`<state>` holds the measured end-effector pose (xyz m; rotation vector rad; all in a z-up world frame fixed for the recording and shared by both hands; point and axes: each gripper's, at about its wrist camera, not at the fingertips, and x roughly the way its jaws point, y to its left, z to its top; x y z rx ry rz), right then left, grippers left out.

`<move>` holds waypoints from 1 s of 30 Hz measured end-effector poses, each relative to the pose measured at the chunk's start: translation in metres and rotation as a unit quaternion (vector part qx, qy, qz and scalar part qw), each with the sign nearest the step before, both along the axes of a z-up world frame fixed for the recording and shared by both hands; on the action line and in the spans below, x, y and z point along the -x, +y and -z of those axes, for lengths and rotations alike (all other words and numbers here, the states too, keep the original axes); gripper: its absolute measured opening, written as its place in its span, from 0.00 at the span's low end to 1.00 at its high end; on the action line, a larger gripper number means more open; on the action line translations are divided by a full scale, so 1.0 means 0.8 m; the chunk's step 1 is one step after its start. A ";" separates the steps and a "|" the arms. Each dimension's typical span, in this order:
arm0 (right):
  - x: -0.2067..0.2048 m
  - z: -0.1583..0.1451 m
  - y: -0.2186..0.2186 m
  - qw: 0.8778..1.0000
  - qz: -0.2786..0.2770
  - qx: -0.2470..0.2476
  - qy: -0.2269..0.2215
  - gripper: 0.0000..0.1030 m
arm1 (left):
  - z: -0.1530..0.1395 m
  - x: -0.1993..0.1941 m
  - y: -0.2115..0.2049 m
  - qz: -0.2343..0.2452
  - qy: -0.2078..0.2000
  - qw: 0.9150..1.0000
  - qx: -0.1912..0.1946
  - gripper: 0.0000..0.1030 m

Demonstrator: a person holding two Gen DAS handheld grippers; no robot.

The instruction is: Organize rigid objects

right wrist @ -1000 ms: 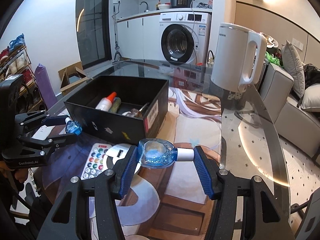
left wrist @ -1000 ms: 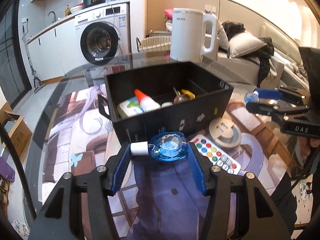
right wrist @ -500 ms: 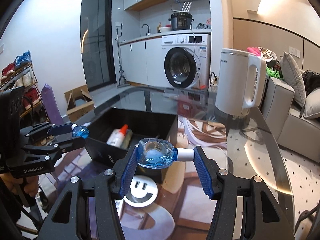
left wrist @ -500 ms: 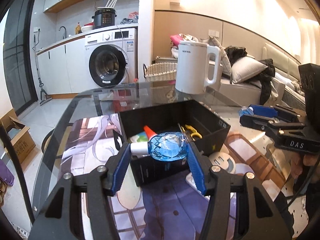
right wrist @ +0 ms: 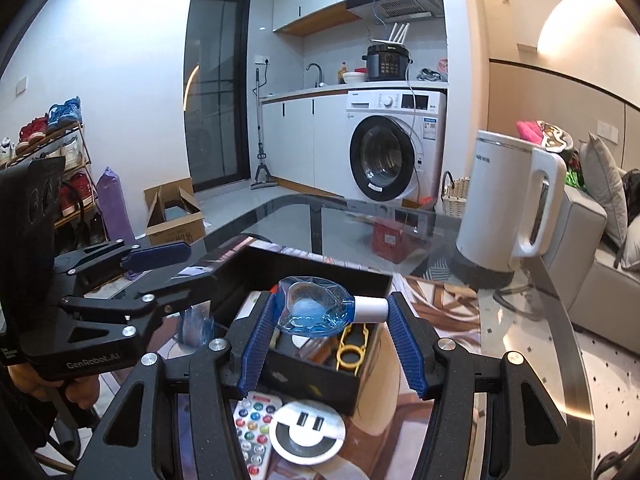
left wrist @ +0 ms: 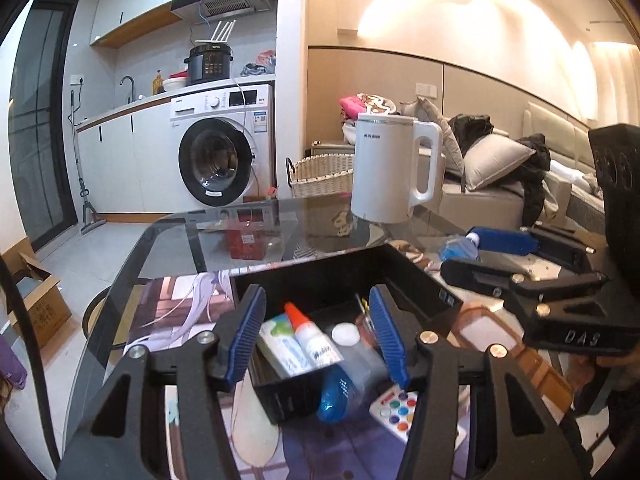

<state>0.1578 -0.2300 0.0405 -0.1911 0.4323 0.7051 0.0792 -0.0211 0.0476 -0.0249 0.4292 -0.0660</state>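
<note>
Right claw (right wrist: 332,305) grips a blue bottle (right wrist: 316,312) above the black box (right wrist: 320,380); left claw (left wrist: 316,320), jaws closing, holds nothing, with a second blue bottle (left wrist: 334,396) blurred below it.

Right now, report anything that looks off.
A blue bottle shows motion-blurred and loose below the left gripper, free of its pads, in front of the black box's near wall rather than inside. It seems to be falling outside.

Glossy glass table (right wrist: 532,308), matt black box (right wrist: 320,380), seemingly clear plastic bottle (right wrist: 316,312).
</note>
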 end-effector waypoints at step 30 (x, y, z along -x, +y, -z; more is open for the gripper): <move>0.018 0.014 -0.020 1.000 0.003 -0.009 0.017 0.56 | 0.090 0.067 -0.004 -0.067 0.148 0.986 0.048 0.94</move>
